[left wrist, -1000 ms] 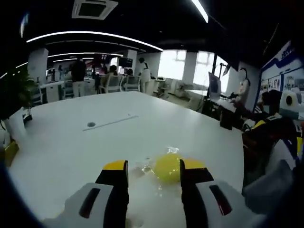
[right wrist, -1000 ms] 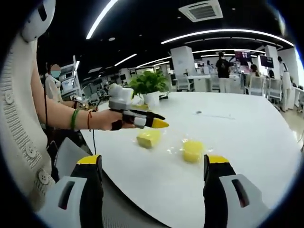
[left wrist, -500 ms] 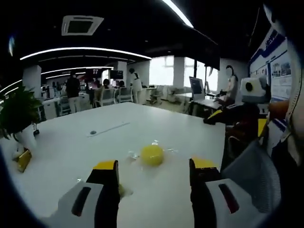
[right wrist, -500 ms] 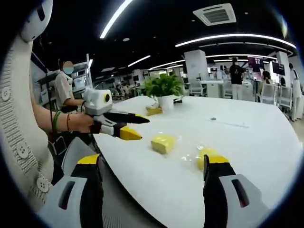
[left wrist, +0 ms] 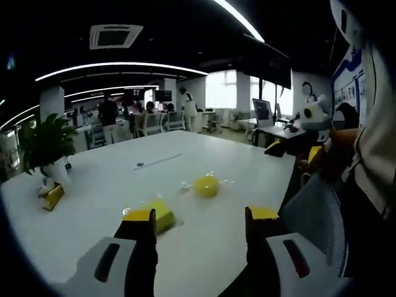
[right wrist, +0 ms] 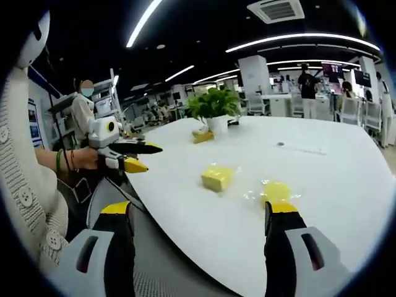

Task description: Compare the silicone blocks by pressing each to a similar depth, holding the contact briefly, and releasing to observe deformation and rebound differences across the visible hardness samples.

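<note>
Both grippers open and empty, held off the white table's near edge.

The left gripper [left wrist: 199, 223] has its jaws spread with nothing between; the right gripper [right wrist: 197, 216] likewise. On the white table [right wrist: 322, 167] the square yellow block [right wrist: 216, 178] lies nearer the potted plant [right wrist: 215, 106], the round yellow block [right wrist: 276, 192] just beside it, apart, each seemingly on clear film. A small yellow item [left wrist: 53, 197] rests by the plant; I cannot tell what it is.
</note>
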A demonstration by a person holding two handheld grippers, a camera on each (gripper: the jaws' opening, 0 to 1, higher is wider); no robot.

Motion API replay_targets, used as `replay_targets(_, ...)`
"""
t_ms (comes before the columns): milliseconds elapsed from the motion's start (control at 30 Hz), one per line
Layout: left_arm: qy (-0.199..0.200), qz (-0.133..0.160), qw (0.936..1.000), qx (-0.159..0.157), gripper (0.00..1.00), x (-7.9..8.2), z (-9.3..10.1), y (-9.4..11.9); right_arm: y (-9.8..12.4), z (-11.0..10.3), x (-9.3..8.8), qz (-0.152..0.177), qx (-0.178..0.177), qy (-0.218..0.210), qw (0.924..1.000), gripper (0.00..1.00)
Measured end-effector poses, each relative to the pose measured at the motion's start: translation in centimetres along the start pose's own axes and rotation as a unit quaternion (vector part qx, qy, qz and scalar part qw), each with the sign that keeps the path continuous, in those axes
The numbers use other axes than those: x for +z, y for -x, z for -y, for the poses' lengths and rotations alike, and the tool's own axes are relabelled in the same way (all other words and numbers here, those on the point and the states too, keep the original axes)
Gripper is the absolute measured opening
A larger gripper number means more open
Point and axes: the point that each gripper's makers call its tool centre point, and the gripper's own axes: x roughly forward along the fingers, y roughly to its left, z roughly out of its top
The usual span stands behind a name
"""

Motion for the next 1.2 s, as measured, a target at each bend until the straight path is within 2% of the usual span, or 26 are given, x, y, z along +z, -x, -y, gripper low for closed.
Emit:
replay_targets(133, 0.004, 0.011, 0.9999, 0.011, 0.6, 0.4, -0.2, 1.1, 0.5, 0.4, 0.7, 0.019, -0.008, 0.013, 0.9997, 0.8)
replay_targets(200, 0.004, 0.008, 0.9999, 0.012, 0.61, 0.3, -0.2, 1.3, 0.6, 0.3, 1.1, 0.034, -0.008, 0.022, 0.9991, 0.8)
replay_targets(300, 0.004, 0.0, 1.0, 0.006, 0.65, 0.1, 0.2, 1.5, 0.7, 0.2, 1.0, 0.038, -0.007, 0.02, 0.9991, 0.82)
replay_targets(367, -0.002, -0.004, 1.0, 0.001, 0.7, -0.1, 0.6, 1.5, 0.7, 0.1, 0.9, 0.04, -0.006, 0.021, 0.9989, 0.82)
replay_targets(433, -0.008, -0.007, 0.9999, -0.002, 0.7, -0.2, 0.8, 1.5, 0.8, -0.1, 0.9, 0.045, -0.007, 0.022, 0.9987, 0.8)
replay_targets(500, -0.005, -0.011, 0.9999, -0.003, 0.68, -0.3, 0.8, 1.4, 0.9, -0.2, 1.5, 0.062, -0.004, 0.014, 0.998, 0.79)
replay_targets(567, -0.003, -0.01, 0.9999, -0.003, 0.68, -0.2, 0.8, 1.5, 1.0, -0.4, 2.4, 0.088, 0.003, -0.02, 0.9959, 0.79)
replay_targets(633, -0.001, -0.005, 1.0, -0.003, 0.69, 0.2, 0.7, 1.6, 1.0, -0.5, 3.2, 0.108, 0.005, -0.023, 0.9939, 0.79)
replay_targets(700, 0.002, -0.002, 1.0, -0.002, 0.69, 0.4, 0.6, 1.6, 0.9, -0.4, 3.1, 0.108, 0.001, -0.023, 0.9939, 0.79)
replay_targets(767, 0.001, -0.01, 0.9999, 0.0, 0.69, 0.2, 0.2, 1.6, 0.8, -0.2, 3.1, 0.105, 0.003, -0.041, 0.9936, 0.79)
replay_targets(933, -0.001, -0.017, 0.9998, -0.002, 0.68, 0.0, -0.4, 1.8, 0.7, -0.5, 2.7, 0.103, 0.001, -0.035, 0.9941, 0.8)
replay_targets(1200, 0.0, -0.018, 0.9998, -0.007, 0.69, -0.1, -0.4, 1.7, 0.6, -0.4, 1.8, 0.094, -0.01, -0.039, 0.9948, 0.82)
